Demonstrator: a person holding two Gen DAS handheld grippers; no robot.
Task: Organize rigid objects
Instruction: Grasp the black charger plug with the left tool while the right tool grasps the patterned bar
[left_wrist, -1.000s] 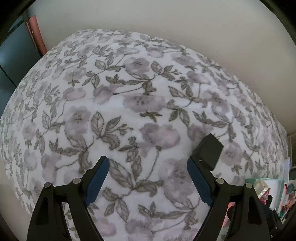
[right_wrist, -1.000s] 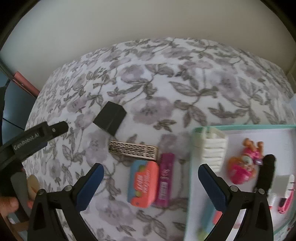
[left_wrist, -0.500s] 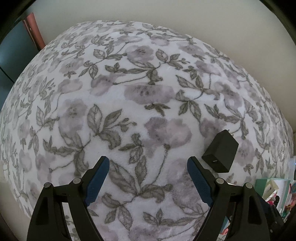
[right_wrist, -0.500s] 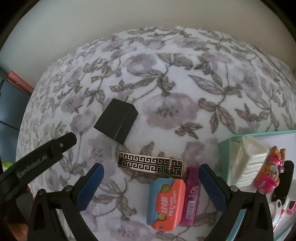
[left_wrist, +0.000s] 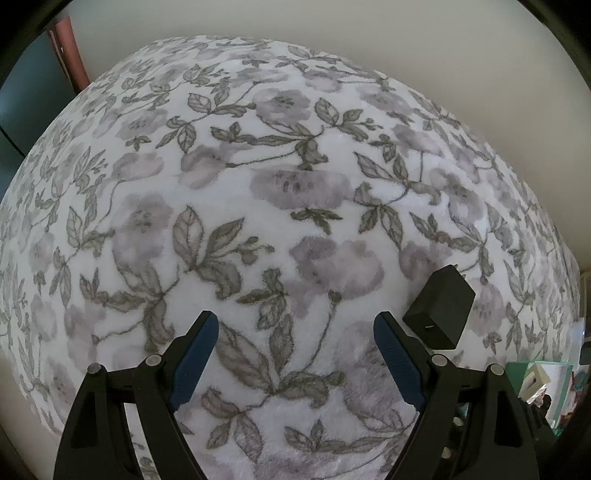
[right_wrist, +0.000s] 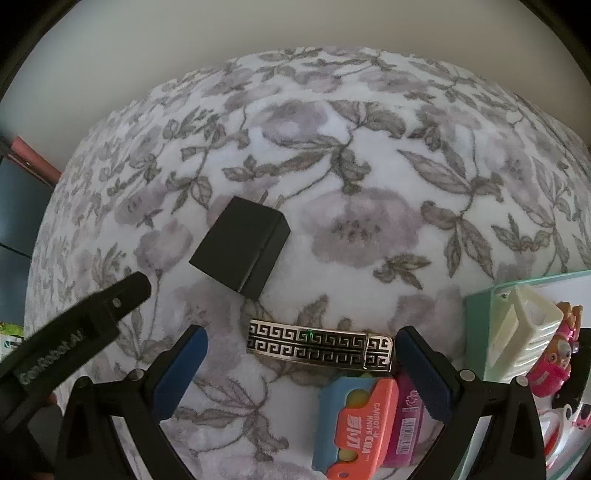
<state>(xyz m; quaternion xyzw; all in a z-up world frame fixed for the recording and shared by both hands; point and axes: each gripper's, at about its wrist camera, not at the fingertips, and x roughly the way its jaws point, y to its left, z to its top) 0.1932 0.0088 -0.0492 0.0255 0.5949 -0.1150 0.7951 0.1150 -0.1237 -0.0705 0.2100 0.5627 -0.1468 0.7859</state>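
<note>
Currently loose on floral blanket (right_wrist: 369, 122) | black charger (right_wrist: 240, 247) at 11 o'clock of patterned bar (right_wrist: 319, 345), awaiting tray (right_wrist: 480, 306) | right tongs (right_wrist: 301, 367) apart, bracketing bar | left tongs (left_wrist: 295, 354) apart, empty

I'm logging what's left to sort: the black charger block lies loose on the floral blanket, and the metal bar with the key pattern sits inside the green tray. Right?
Not quite. The black charger block does lie loose on the floral blanket, but the patterned metal bar is not in the green tray; it lies on the blanket too, left of the tray, as the right wrist view shows.
</note>
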